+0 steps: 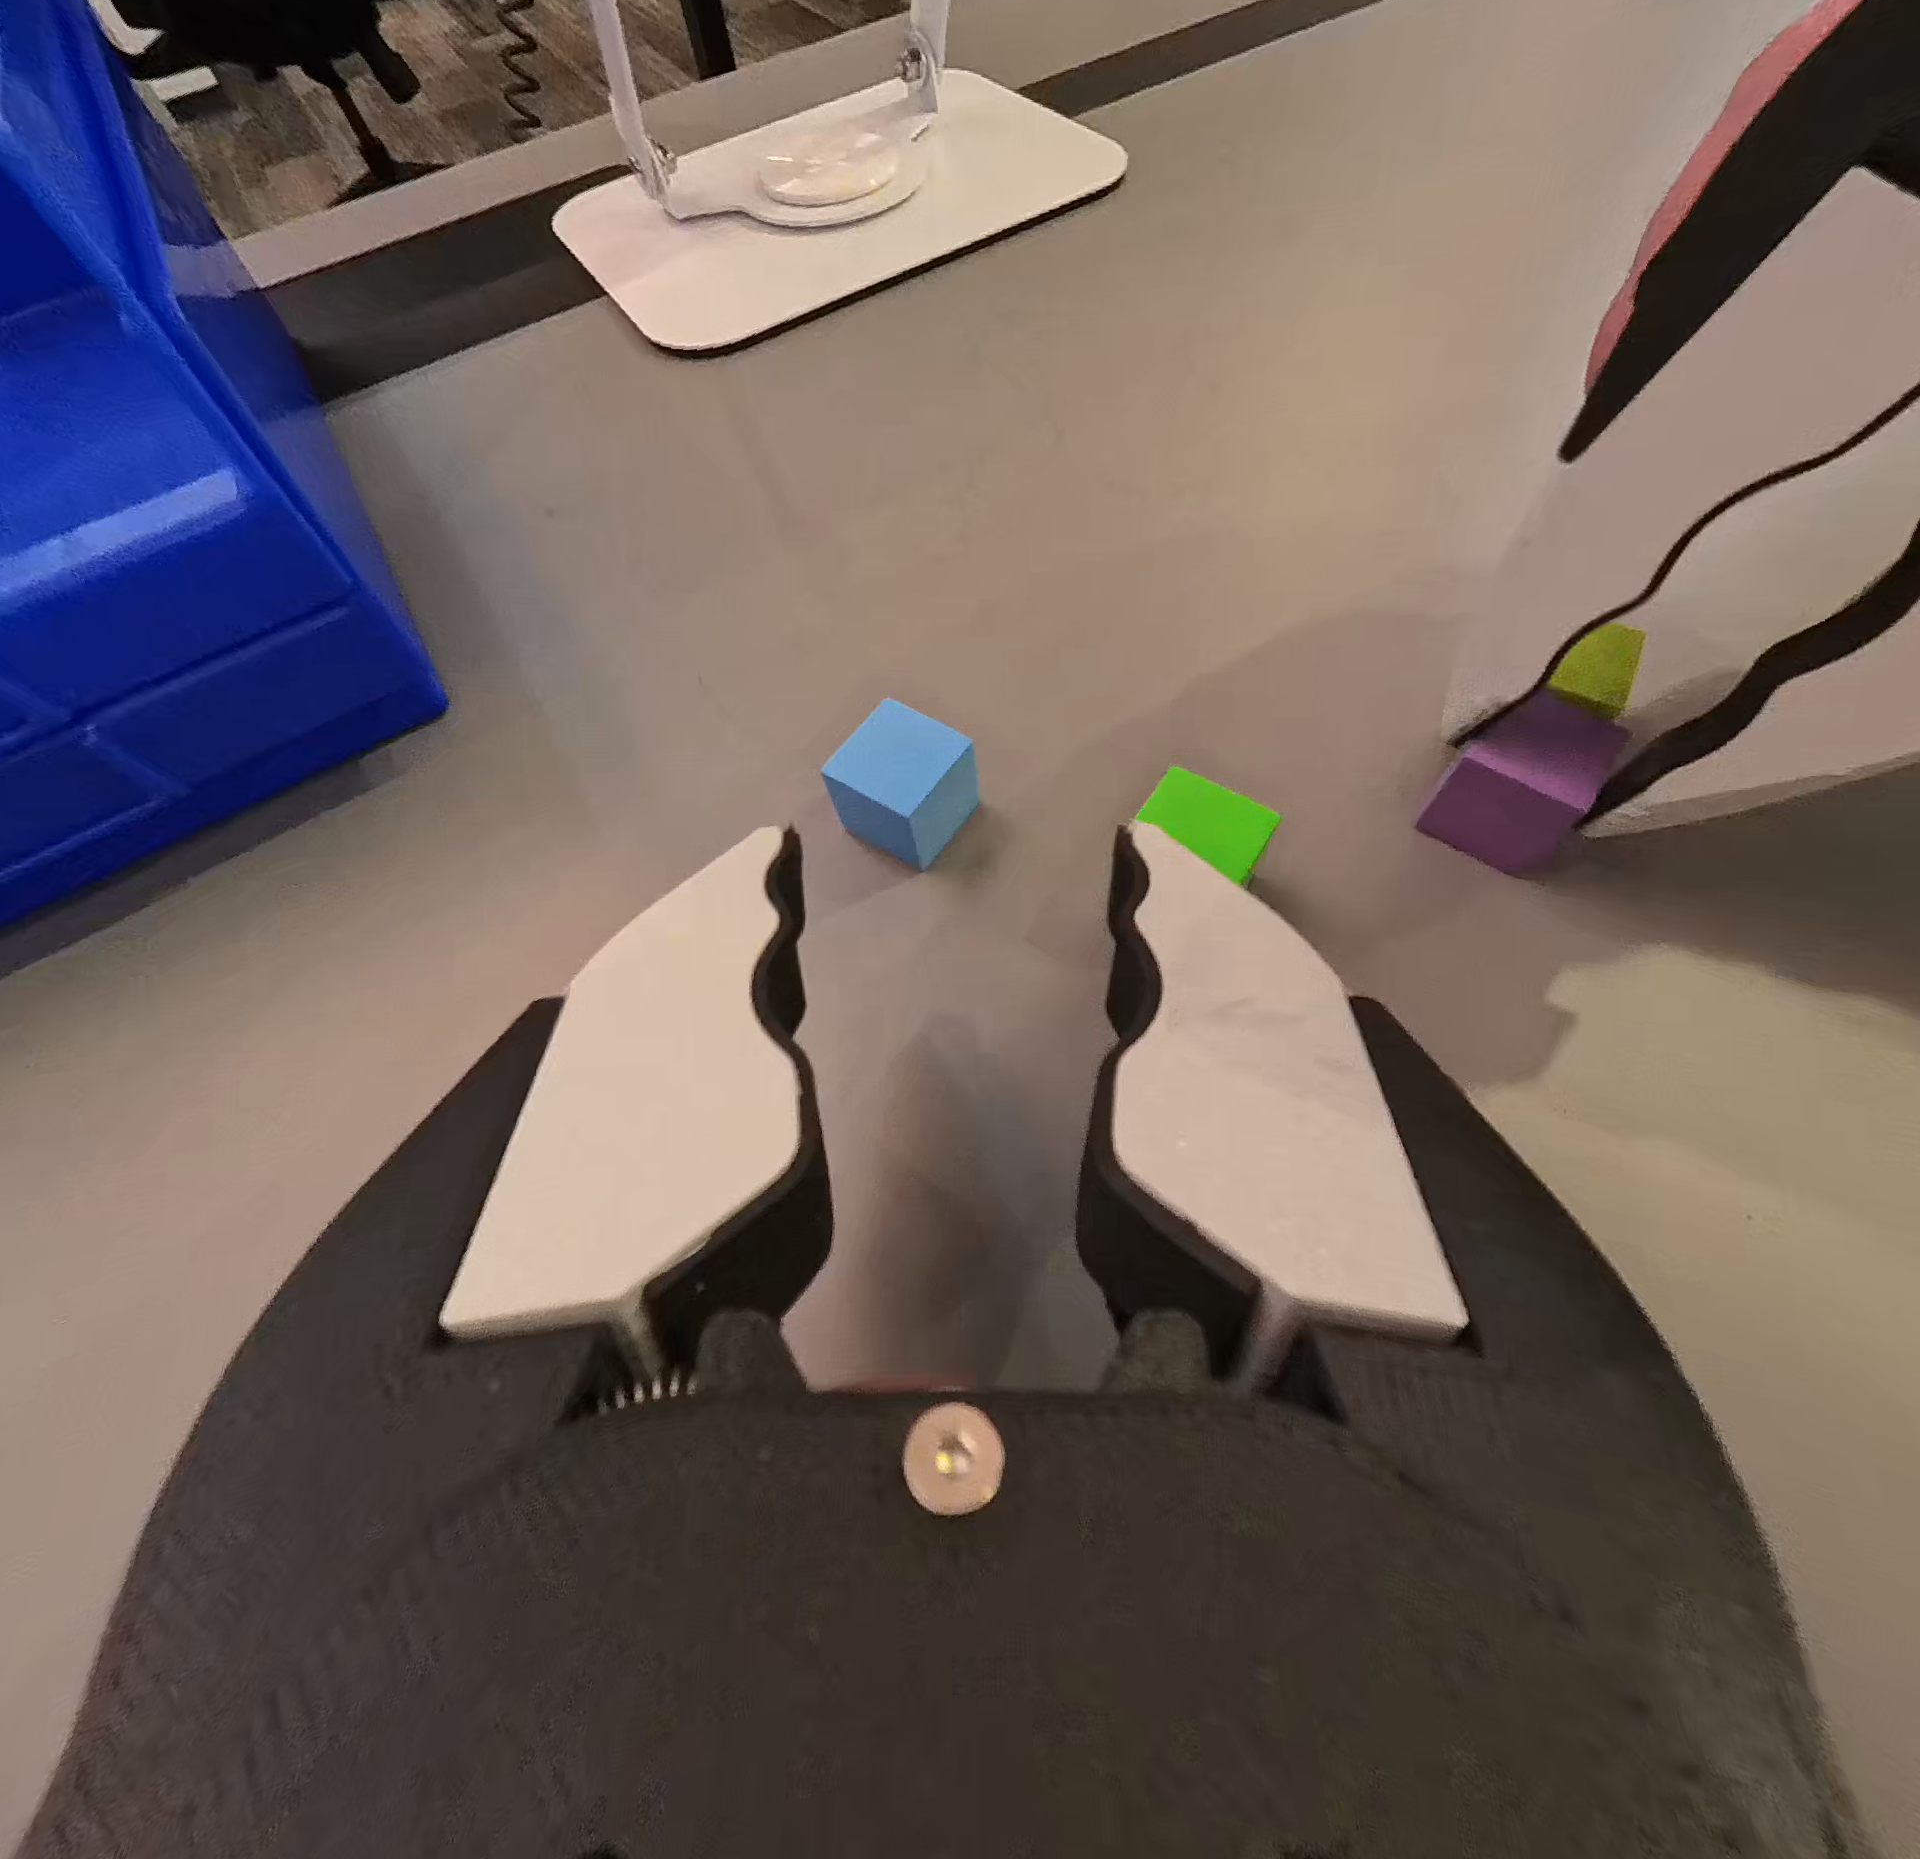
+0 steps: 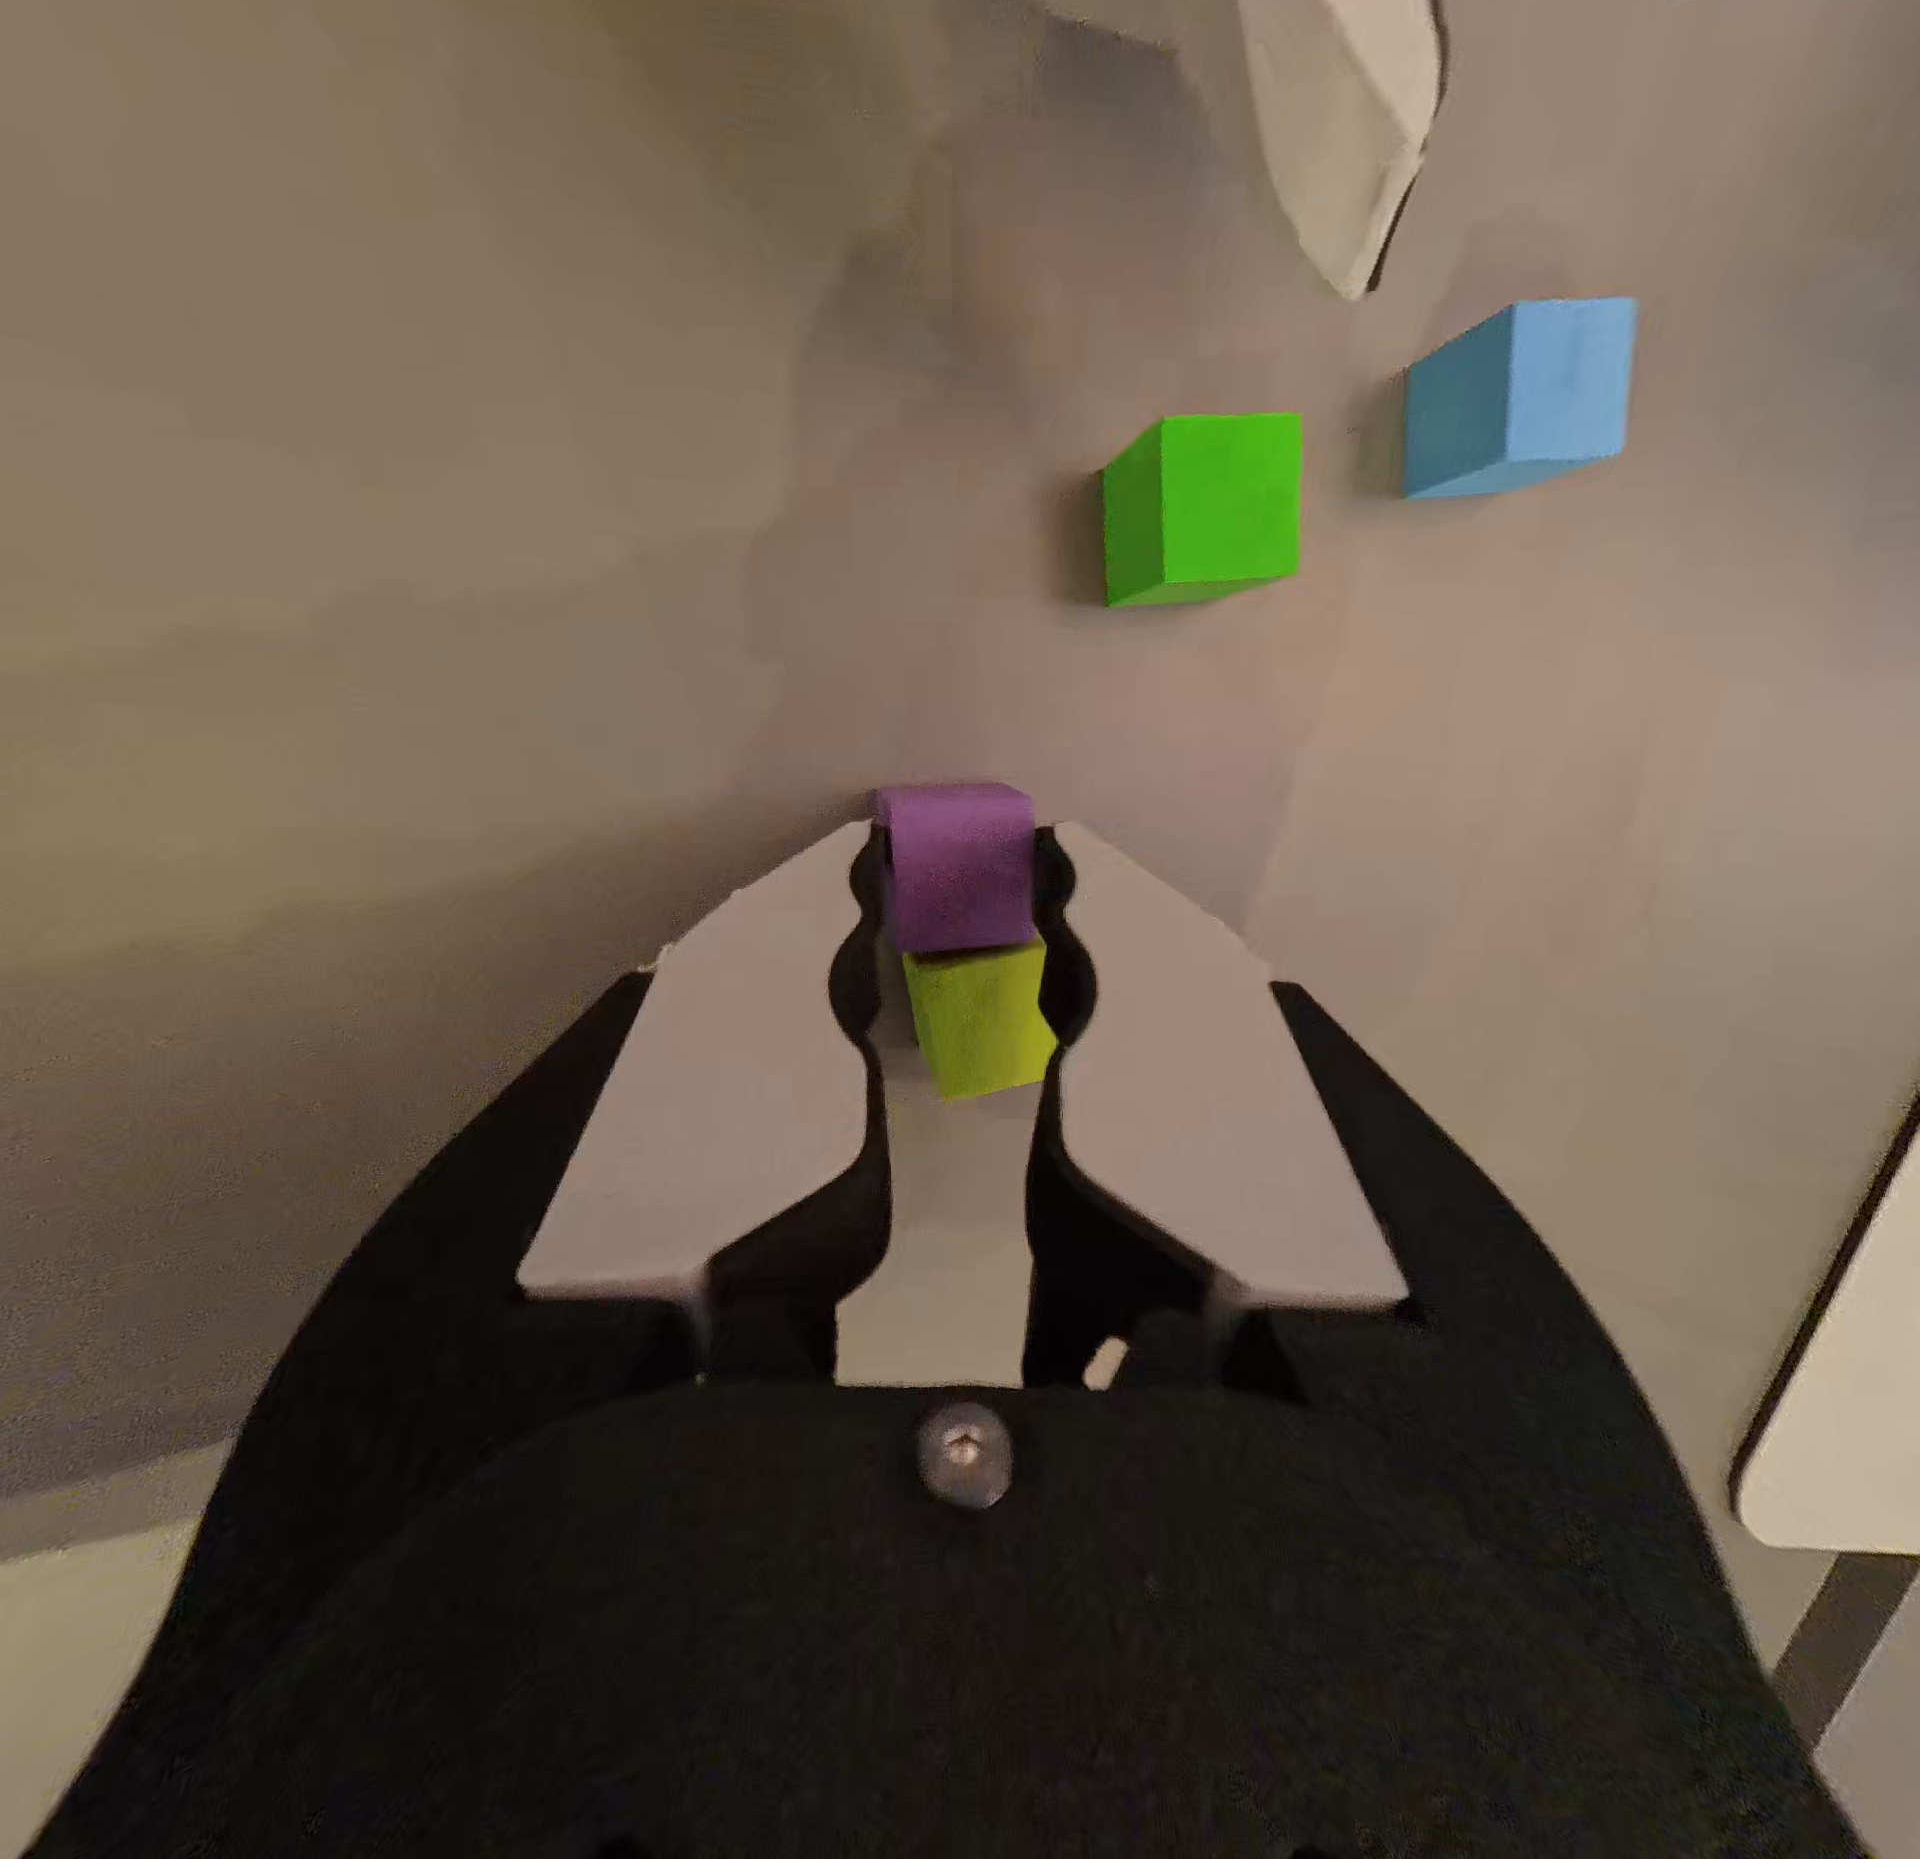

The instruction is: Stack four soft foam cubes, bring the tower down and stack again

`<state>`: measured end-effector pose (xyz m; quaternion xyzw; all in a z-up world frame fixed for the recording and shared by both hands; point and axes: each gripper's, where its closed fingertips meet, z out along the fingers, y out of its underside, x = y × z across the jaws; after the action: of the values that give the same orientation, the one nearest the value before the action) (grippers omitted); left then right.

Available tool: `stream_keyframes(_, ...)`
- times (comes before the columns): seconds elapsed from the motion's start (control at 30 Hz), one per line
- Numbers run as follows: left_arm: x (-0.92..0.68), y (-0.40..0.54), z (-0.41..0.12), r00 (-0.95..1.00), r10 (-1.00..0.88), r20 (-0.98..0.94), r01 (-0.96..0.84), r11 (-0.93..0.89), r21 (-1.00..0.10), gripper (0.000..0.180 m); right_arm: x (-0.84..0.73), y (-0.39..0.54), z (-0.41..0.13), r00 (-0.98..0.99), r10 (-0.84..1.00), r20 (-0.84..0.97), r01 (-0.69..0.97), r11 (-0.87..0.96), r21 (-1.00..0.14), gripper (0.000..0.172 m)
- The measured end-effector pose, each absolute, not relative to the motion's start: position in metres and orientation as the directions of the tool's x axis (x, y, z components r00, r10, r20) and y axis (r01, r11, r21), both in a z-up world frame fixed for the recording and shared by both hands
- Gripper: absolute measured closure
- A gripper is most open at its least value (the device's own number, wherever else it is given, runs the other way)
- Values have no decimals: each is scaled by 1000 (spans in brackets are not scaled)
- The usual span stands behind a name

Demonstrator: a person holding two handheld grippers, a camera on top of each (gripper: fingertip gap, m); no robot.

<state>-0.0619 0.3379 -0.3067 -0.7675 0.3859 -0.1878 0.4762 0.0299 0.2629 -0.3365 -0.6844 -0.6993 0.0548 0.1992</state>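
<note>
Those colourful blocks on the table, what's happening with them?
Someone is working two hand-held grippers over a grey table. The right gripper is squeezed onto a purple cube, with a yellow-green cube right beside it. The left gripper is open and holds nothing. The blue cube and the green cube sit apart on the table, so no tower stands yet.

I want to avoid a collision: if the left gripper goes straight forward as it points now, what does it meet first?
Probably the table: the open left gripper points into the gap between the blue cube and the green cube. Depth is unclear.
</note>
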Motion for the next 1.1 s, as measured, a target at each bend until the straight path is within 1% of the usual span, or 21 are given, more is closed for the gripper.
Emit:
stream_keyframes(0.07,-60,337,-306,623,-778,-77,-412,-243,-878,125,26,265,-329,-3,979,205,931,78,-357,146)
stream_keyframes(0.2,-59,336,-305,614,-787,-61,-401,-244,-883,125,30,271,-297,-8,977,213,918,91,-386,146)
stream_keyframes(0.3,-60,338,-305,617,-786,-40,-387,-259,-885,125,48,275,-287,10,981,195,934,60,-352,146)
stream_keyframes(0.57,-59,337,-306,612,-790,-46,-398,-257,-880,125,60,265,-305,-57,988,144,951,98,-293,146)
stream_keyframes(0.67,-59,338,-306,612,-789,-49,-402,-257,-879,125,60,267,-308,-63,986,156,954,105,-281,146)
stream_keyframes(1.1,-58,338,-307,610,-791,-55,-409,-255,-876,124,59,268,-309,-54,987,152,943,100,-317,146)
